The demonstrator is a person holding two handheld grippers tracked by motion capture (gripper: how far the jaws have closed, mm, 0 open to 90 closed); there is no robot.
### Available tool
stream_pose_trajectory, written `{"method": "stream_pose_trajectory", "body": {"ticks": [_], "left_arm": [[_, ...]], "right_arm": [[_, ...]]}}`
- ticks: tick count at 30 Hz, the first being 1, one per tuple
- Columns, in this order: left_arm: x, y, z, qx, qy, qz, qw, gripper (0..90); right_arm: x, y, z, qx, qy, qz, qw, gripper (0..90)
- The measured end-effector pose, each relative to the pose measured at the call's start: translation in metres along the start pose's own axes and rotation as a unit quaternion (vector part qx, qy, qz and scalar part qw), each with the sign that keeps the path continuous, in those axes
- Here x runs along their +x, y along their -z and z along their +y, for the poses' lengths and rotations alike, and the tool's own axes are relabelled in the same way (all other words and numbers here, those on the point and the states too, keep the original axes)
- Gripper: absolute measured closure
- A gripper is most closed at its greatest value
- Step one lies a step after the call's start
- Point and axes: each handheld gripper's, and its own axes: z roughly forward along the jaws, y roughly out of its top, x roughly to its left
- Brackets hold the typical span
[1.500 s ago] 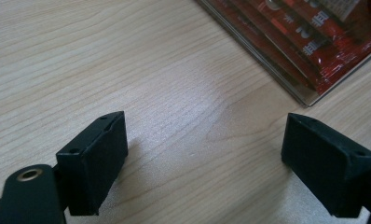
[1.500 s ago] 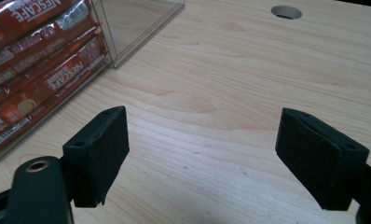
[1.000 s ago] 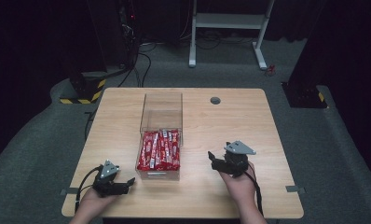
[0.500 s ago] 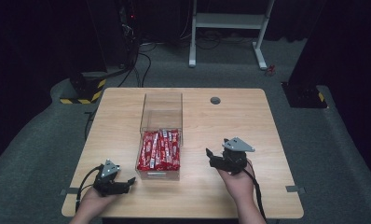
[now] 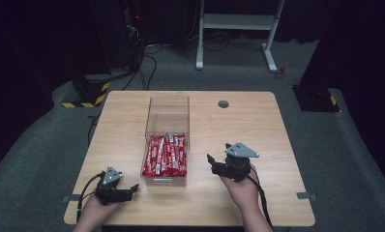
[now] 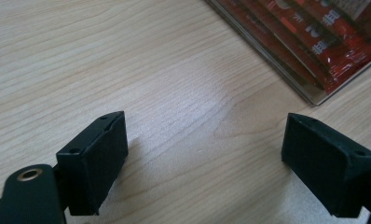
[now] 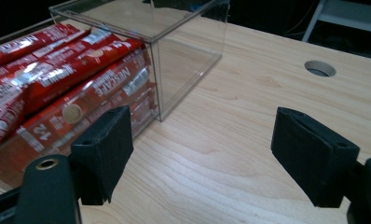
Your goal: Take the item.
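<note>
A clear plastic box (image 5: 167,126) with straight transparent walls stands upright on the counter (image 5: 239,125), just left of centre in the high view, its long axis running from the lower to the upper part of the frame. Its nearer half holds a stack of red foil sachets (image 5: 165,155) with white lettering, lying flat and side by side lengthwise; the farther half appears empty. In the right gripper view the sachets (image 7: 58,74) occupy the upper left, pressed against the transparent wall.

packets (image 6: 314,32) cut off, print unreadable – blurred
</note>
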Motion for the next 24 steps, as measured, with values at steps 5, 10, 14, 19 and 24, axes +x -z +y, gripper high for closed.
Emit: {"method": "stream_pose_trajectory", "body": {"ticks": [5,10,14,19,24], "left_arm": [[0.000,0.002,-0.002,0.000,0.001,0.002,1.0000,15.3],[0.001,0.004,-0.004,-0.001,0.002,0.004,1.0000,15.3],[0.000,0.005,-0.005,0.000,0.004,0.005,1.0000,15.2],[0.000,0.006,-0.005,0.000,0.002,0.007,1.0000,15.1],[0.000,0.006,-0.005,0.001,0.002,0.006,1.0000,15.0]], "right_arm": [[0.006,0.000,0.007,-0.008,0.001,0.009,0.9999,21.1],[0.008,0.000,0.009,-0.011,0.000,0.014,0.9998,21.1],[0.011,-0.001,0.013,-0.014,0.001,0.019,0.9997,21.1],[0.015,-0.002,0.016,-0.017,0.004,0.024,0.9996,21.1],[0.021,-0.003,0.019,-0.016,0.011,0.030,0.9994,21.4]]}}
